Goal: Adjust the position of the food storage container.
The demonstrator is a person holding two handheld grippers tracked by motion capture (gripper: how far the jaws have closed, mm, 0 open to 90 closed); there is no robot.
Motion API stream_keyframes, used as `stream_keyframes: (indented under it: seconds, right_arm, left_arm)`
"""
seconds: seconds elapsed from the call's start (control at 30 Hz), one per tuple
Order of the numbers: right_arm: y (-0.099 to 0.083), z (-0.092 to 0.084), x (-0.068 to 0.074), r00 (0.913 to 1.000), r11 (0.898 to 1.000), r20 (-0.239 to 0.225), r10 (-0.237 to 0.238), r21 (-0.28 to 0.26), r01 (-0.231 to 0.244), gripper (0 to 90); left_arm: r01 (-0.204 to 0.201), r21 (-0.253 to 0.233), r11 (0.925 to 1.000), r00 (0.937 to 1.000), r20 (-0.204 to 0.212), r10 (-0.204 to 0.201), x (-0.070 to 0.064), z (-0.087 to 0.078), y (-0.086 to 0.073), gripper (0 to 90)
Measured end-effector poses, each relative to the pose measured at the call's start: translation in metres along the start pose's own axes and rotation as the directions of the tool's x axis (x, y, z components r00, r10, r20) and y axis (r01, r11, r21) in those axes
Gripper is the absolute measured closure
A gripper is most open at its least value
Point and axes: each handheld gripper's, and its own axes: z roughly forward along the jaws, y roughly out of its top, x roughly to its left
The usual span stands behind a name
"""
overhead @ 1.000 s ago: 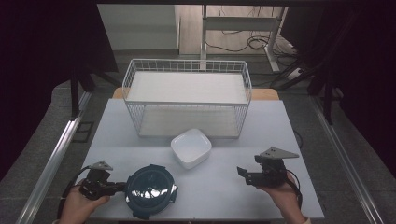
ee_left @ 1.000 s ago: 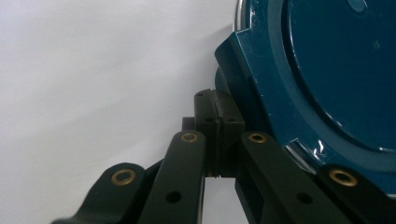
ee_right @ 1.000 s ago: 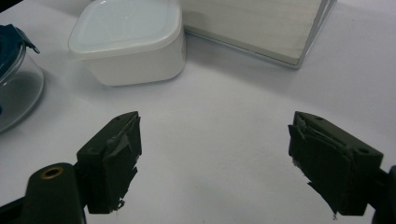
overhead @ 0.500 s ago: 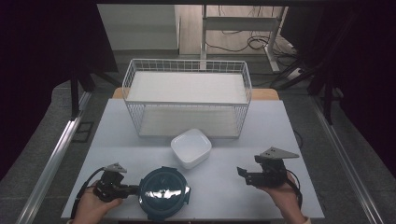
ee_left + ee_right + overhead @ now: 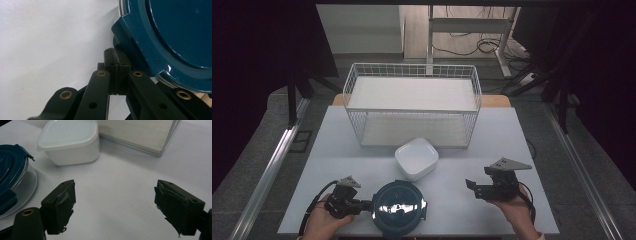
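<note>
A round clear container with a dark blue lid (image 5: 399,207) (image 5: 175,37) (image 5: 10,175) sits near the table's front edge. My left gripper (image 5: 367,204) (image 5: 116,53) lies level just left of it, jaws shut together. Its tips rest against the rim under a lid tab; whether they pinch the tab I cannot tell. A white square lidded container (image 5: 416,158) (image 5: 70,140) stands behind the round one. My right gripper (image 5: 472,187) (image 5: 117,207) is held at the front right, open, with bare table between its pads.
A white wire basket (image 5: 412,111) with a pale wooden floor (image 5: 140,132) stands across the back of the white table (image 5: 497,140). A black cable trails from the left gripper off the front left edge. Dark floor and a metal rail lie to the left.
My left gripper and the blue-lidded container have slid together to the right along the front edge. The right gripper and the white container have not moved.
</note>
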Motion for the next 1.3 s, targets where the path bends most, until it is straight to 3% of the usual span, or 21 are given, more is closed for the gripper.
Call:
stream_keyframes:
  seconds: [0.3, 0.43, 0.57, 0.63, 0.67, 0.7, 0.77, 0.9, 1.1, 1.27, 1.3]
  right_arm:
    - [0.0, 0.0, 0.0, 1.0, 1.0, -0.003, 0.003, 0.001, -0.003, 16.8]
    - [0.0, 0.0, 0.0, 1.0, 1.0, -0.007, 0.007, -0.004, -0.007, 16.8]
    - [0.001, 0.002, 0.001, 0.9999, 1.0, -0.008, 0.008, -0.008, -0.009, 16.9]
    - [0.001, 0.004, 0.002, 0.9999, 1.0, -0.011, 0.003, -0.005, -0.003, 16.8]
    - [0.001, 0.004, 0.002, 0.9999, 1.0, -0.011, 0.003, -0.005, -0.003, 16.8]
    - [0.0, 0.005, 0.002, 0.9999, 1.0, -0.011, 0.004, -0.002, -0.004, 16.9]
    - [-0.001, 0.007, 0.005, 0.9998, 1.0, -0.019, -0.004, 0.003, 0.004, 16.8]
    - [-0.003, 0.004, 0.009, 0.9996, 1.0, -0.028, -0.005, -0.003, 0.004, 16.8]
    - [-0.007, 0.0, 0.013, 0.9982, 1.0, -0.06, 0.0, -0.01, -0.001, 16.4]
    - [-0.009, -0.002, 0.013, 0.9978, 1.0, -0.065, 0.012, -0.021, -0.013, 16.3]
    - [-0.01, -0.002, 0.015, 0.9959, 0.999, -0.084, 0.035, -0.018, -0.036, 16.2]
  left_arm:
    - [-0.018, 0.001, 0.9998, 0.9993, 0.032, 0.018, -0.004, 0.004, 0.003, 90.0]
    - [-0.001, -0.037, 0.9993, 0.9981, 0.062, 0.003, 0.003, 0.003, 0.0, 86.0]
    - [0.014, -0.117, 0.993, 0.9994, 0.033, -0.01, 0.011, -0.01, -0.004, 85.0]
    - [0.03, -0.167, 0.9855, 0.9995, 0.015, -0.028, 0.015, -0.018, -0.006, 76.9]
    - [0.03, -0.167, 0.9855, 0.9995, 0.015, -0.028, 0.015, -0.018, -0.006, 71.8]
    - [0.037, -0.19, 0.9811, 0.9993, -0.001, -0.038, 0.017, -0.021, -0.008, 71.8]
    - [0.069, -0.209, 0.9754, 0.9964, -0.034, -0.078, 0.02, -0.026, -0.009, 51.9]
    - [0.094, -0.229, 0.9688, 0.9926, -0.052, -0.109, 0.023, -0.028, -0.008, 32.2]
    - [0.128, -0.259, 0.9575, 0.9889, -0.04, -0.143, 0.025, -0.034, -0.007, 24.5]
    - [0.135, -0.26, 0.9561, 0.9882, -0.036, -0.149, 0.025, -0.033, -0.004, 21.3]
    - [0.138, -0.26, 0.9556, 0.988, -0.032, -0.151, 0.025, -0.033, -0.004, 19.0]
